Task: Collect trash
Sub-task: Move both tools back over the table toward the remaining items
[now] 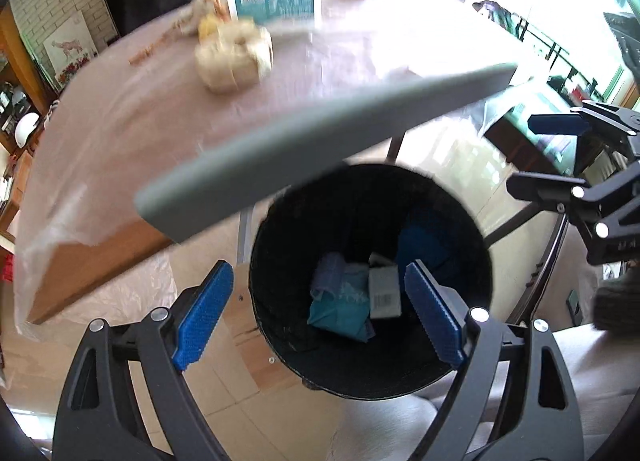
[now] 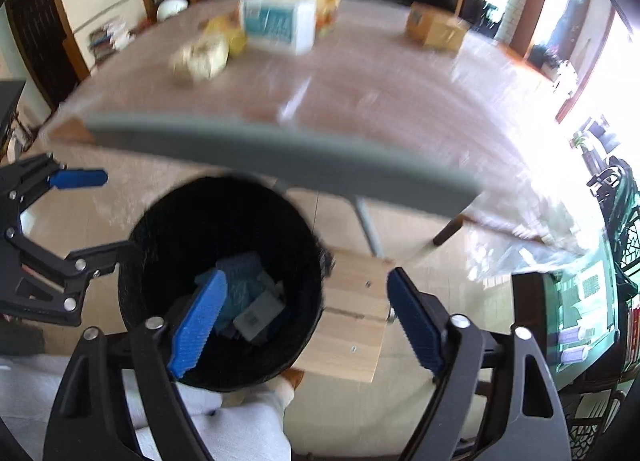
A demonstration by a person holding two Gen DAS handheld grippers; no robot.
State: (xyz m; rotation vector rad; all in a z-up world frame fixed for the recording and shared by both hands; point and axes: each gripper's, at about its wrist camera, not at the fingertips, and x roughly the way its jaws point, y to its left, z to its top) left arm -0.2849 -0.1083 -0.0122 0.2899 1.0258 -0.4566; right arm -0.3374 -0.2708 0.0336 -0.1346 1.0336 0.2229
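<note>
Left claw (image 1: pixel 316 313): jaws gaping wide, gripping nothing, hanging over the black bin (image 1: pixel 472 229). Bin: sitting on the floor below the table (image 1: pixel 340 57) edge, containing teal and white packets (image 1: pixel 352 301). Right claw (image 2: pixel 304 321): spread wide, carrying nothing, hovering at the bin's right rim. Table: bearing a teal-white box (image 2: pixel 280 25), crumpled wrappers (image 2: pixel 204 55), a cardboard box (image 2: pixel 436 31)

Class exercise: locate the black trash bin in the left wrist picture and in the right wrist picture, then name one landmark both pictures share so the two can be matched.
Left wrist view: the black trash bin sits low and centre-right, framed between the open left gripper fingers.
Right wrist view: the black trash bin sits lower left, behind the right gripper's left finger.
Shared landmark: the teal and white box on the table.
</note>
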